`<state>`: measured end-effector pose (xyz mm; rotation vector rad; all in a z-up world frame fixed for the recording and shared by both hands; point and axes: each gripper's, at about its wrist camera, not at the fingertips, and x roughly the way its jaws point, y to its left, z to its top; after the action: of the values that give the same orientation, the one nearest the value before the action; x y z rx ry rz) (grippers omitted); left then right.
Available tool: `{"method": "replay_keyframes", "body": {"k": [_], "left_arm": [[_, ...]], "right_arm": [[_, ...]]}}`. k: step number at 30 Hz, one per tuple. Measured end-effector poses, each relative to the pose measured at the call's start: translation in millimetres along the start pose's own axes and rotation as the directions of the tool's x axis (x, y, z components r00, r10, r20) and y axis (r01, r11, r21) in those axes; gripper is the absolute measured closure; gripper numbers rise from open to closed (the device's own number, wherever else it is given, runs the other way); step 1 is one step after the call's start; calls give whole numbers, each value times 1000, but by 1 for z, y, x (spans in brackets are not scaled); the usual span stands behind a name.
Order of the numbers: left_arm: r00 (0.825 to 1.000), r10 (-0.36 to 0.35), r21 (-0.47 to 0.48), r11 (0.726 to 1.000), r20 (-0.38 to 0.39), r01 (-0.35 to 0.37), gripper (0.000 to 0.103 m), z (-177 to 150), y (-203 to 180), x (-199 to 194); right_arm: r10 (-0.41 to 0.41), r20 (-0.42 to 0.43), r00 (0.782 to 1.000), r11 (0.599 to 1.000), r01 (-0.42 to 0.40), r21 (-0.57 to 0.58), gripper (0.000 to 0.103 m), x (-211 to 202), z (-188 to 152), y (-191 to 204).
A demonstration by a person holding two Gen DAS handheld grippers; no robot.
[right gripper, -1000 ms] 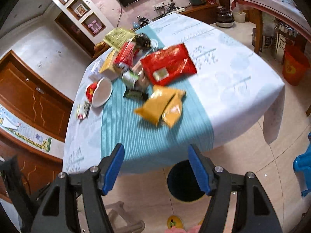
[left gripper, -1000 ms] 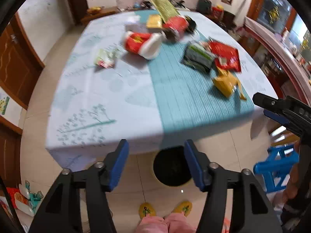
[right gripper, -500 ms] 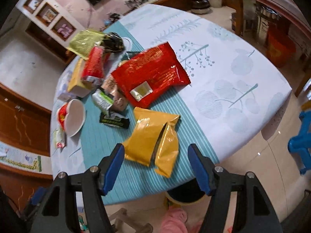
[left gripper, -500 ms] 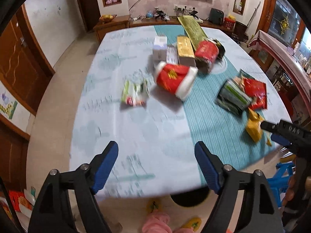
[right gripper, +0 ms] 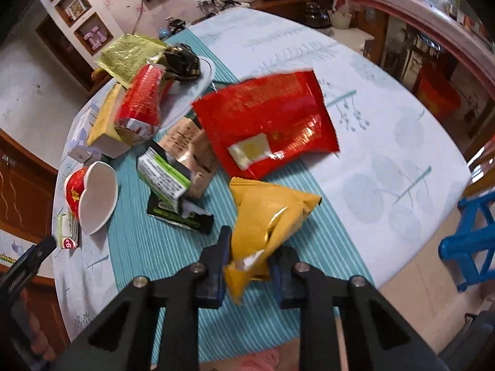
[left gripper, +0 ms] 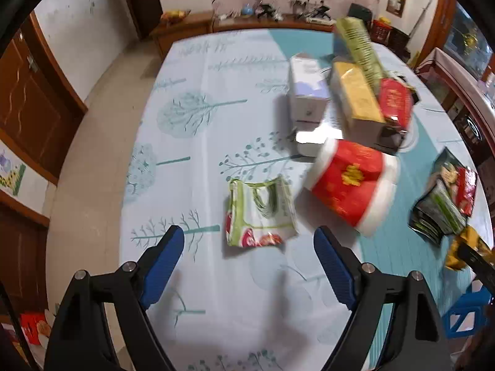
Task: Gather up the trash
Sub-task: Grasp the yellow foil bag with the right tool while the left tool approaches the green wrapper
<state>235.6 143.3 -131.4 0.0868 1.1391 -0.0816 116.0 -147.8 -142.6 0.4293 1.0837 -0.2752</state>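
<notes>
My right gripper (right gripper: 255, 244) is closing its jaws, and its pads pinch the near end of a yellow snack bag (right gripper: 269, 210) lying on the teal striped runner (right gripper: 154, 247). My left gripper (left gripper: 247, 233) is opening, with nothing between its fingers; it hovers over the pale tablecloth (left gripper: 191, 160). A crumpled green and white wrapper (left gripper: 260, 213) lies just ahead of it. Further trash on the table: a large red bag (right gripper: 269, 117), a green and black packet (right gripper: 164, 179) and a tipped red and white paper bowl (left gripper: 352, 182).
Boxes (left gripper: 355, 99) and a red packet (left gripper: 396, 102) are piled at the far middle of the table, with a gold bag (right gripper: 130, 52) behind. A blue plastic stool (right gripper: 470, 241) stands off the table's right edge. Wooden doors line the left wall.
The left gripper moved from beyond the table's edge, above a dark bin, in over the cloth and its jaws widened. The right gripper came down to the yellow bag and closed on it.
</notes>
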Motion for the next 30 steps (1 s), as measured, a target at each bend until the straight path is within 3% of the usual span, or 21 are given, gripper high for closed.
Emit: {"method": "replay_keyframes", "body": {"k": [7,13,19,22,30], "left_arm": [[997,6,-28,1000,-76,-8,19,9,10,38],[992,-10,-60,998,-123,2,19,13,14,54],[992,-17,-40,999,-121,12,21,16,12,59],[992,-43,-32,999,-119,40,31,22,11,60],[991,-51,-34,998,-123,47,32,19,10,57]], "right_arm": [[-7,113,994,998,13,-60,84,-29,11,-2],[69,147,987,988,-48,-143,84,-35,28,8],[171,114,979,966,-144,-213,83,-34,36,25],[180,84,980,958,-156,-240,80,-28,36,34],[135,31,990,943,-118,-312,72,-8,29,47]]}}
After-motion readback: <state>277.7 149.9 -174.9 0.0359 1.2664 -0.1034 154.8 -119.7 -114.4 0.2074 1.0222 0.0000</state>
